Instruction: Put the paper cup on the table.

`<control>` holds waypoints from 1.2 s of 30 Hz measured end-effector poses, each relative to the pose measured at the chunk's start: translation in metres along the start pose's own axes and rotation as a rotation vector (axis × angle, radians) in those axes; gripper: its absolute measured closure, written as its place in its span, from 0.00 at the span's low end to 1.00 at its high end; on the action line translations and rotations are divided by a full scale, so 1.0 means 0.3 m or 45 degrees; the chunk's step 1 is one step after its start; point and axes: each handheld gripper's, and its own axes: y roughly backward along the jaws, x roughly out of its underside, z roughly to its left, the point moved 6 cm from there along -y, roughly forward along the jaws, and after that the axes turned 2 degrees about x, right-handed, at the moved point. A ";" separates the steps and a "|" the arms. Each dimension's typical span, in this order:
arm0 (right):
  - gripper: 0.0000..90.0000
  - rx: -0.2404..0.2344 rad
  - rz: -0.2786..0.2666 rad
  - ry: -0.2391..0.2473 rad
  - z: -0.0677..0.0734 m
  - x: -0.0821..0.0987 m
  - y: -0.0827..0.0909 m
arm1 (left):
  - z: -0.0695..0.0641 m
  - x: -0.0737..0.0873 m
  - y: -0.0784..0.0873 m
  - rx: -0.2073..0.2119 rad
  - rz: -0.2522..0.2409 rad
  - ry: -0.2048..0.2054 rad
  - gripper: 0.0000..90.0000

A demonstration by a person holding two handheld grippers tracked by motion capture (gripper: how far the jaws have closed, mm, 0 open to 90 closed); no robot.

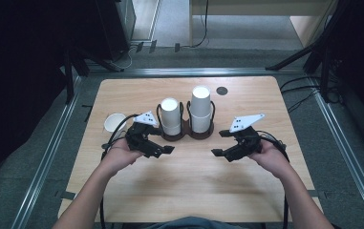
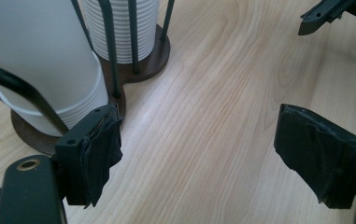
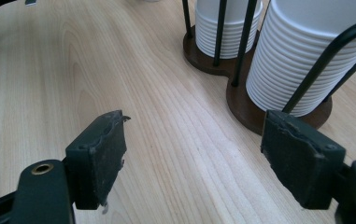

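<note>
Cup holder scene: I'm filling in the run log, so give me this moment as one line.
left gripper: open, empty | right gripper: open, empty | cup stacks: two, upside down in holder | loose cup: on table, left of holder

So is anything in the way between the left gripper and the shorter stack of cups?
Partly. The left gripper is open with only bare table in front, but the shorter cup stack sits inside a holder whose black wire bars run up its sides.
</note>
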 end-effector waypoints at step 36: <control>0.25 -0.024 0.044 0.042 0.044 -0.017 -0.035 | -0.042 -0.040 -0.195 -0.049 -0.017 -0.058 0.15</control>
